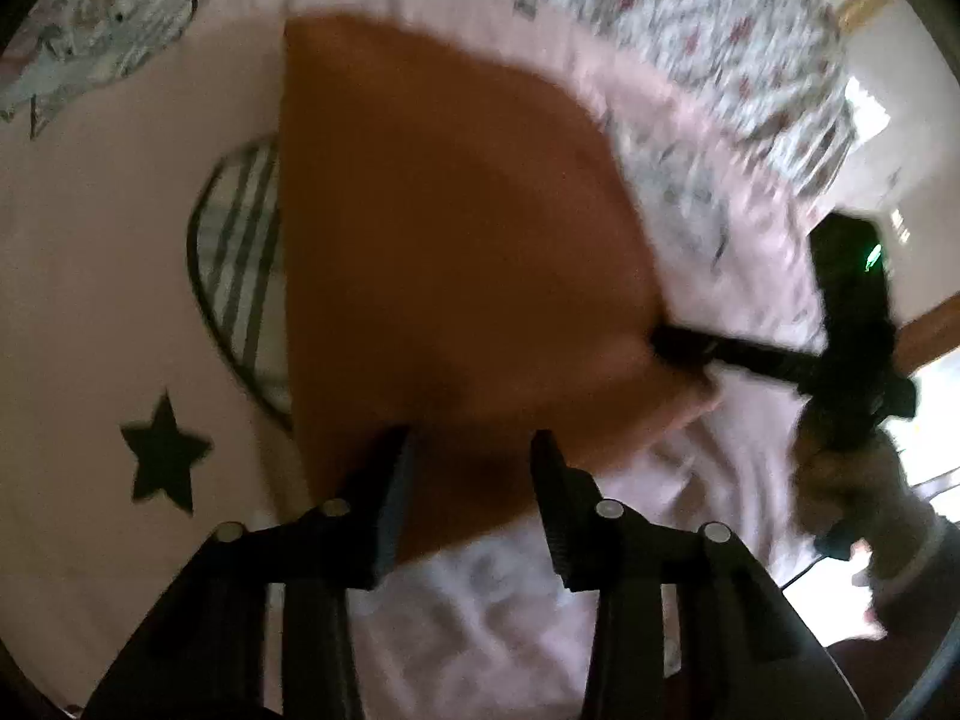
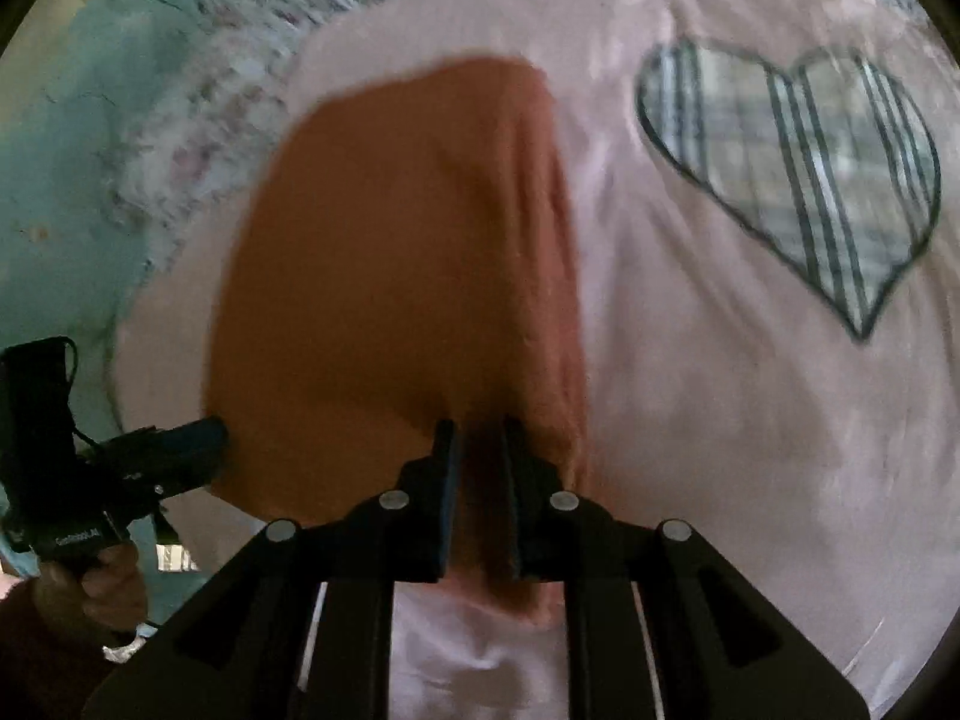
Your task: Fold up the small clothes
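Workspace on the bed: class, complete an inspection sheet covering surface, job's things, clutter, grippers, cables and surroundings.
Surface: pink cover with striped heart patch and dark star; floral bedding beyond.
Job's things: orange garment lying on the cover, a fold along one side.
Clutter: nothing seen.
Grippers: right gripper shut on the garment's near edge; left gripper open over the garment.
Cables: thin dark cord below the right gripper's handle.
Surroundings: teal wall; wooden trim.
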A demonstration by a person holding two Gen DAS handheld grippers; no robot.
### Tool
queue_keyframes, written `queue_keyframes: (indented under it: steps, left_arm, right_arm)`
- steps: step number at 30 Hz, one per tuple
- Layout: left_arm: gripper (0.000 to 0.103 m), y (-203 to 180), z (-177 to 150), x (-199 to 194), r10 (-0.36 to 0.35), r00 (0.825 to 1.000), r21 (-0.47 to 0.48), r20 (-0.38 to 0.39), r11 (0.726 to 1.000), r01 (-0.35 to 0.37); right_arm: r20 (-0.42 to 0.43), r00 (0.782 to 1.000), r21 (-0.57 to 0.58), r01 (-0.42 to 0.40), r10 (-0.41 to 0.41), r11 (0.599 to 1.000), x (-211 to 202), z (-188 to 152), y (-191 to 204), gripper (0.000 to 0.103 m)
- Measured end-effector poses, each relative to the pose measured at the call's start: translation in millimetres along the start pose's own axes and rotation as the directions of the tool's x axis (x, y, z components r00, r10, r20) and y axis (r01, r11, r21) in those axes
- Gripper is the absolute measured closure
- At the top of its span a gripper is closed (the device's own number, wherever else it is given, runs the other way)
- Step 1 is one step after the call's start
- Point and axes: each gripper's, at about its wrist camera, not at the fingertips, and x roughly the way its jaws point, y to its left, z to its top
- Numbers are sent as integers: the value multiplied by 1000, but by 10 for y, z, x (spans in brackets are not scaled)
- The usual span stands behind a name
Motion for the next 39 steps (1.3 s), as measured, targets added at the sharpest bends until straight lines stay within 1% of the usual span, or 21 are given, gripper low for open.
queue_keyframes:
  steps: [2,3,5,8,10,12,15,17,19,20,21,22,23,26,30,32,34,36,39]
  left_arm:
    - [80,30,-88,101,26,999,10,-20,1000,-26]
    - [80,41,-99,79,16,1000,2,-9,1000,-16]
    - [79,47,-57,-2,-5,1000,-28,-12,1000,5]
    - [77,33,41,-175,-37,999,-38,24,999,37]
    - [75,24,180,-301,-46,997,-34,69,998,48]
    - [72,57,400,-380,-41,993,-45,114,998,47]
    - [72,130,719,-383,-31,986,-79,165,996,45]
    - [71,172,933,-337,-14,981,-93,193,995,33]
    - [71,273,1129,-194,15,983,-114,182,993,6]
    - [72,315,1193,-102,24,986,-126,165,992,-3]
    - [73,371,1246,-3,27,989,-139,143,990,-7]
    - [74,421,1268,73,33,992,-150,125,989,-14]
    - [76,441,1279,139,39,993,-156,113,987,-21]
    - [76,458,1281,205,45,992,-148,114,989,-28]
    - [76,441,1263,245,43,992,-165,116,986,-24]
    - [76,407,1222,223,53,991,-165,119,986,-33]
    - [76,370,1173,158,64,991,-158,122,986,-44]
    - [73,339,1058,0,47,990,-141,136,990,-28]
    - [72,233,847,-153,19,990,-115,143,993,-2]
  right_arm:
    - [-2,1000,13,2,-2,1000,35,-51,-53,94]
    - [2,1000,22,-2,2,1000,21,-53,-54,94]
    - [9,1000,26,-10,10,1000,-44,-19,-17,93]
    - [79,995,38,-66,63,997,-241,135,51,90]
    - [121,989,39,-90,85,995,-307,311,86,90]
    - [142,984,31,-109,103,994,-298,494,108,90]
    - [171,980,-1,-103,102,995,-192,811,164,90]
    - [175,979,5,-110,108,994,-86,980,166,90]
    - [173,981,22,-94,89,995,29,1115,114,90]
    - [164,984,40,-76,68,996,100,1164,51,90]
    - [148,986,53,-80,72,995,164,1193,-18,90]
    - [132,988,75,-96,85,993,236,1211,-91,91]
    - [116,989,91,-102,92,991,314,1218,-146,94]
    - [107,988,85,-117,107,990,369,1228,-203,98]
    - [95,988,82,-132,124,988,370,1261,-228,98]
    - [97,987,78,-133,126,988,360,1275,-200,98]
    - [100,987,81,-137,129,987,294,1254,-169,94]
    - [97,987,55,-137,132,989,162,1153,-92,94]
    - [96,985,-2,-143,142,990,-27,841,30,93]
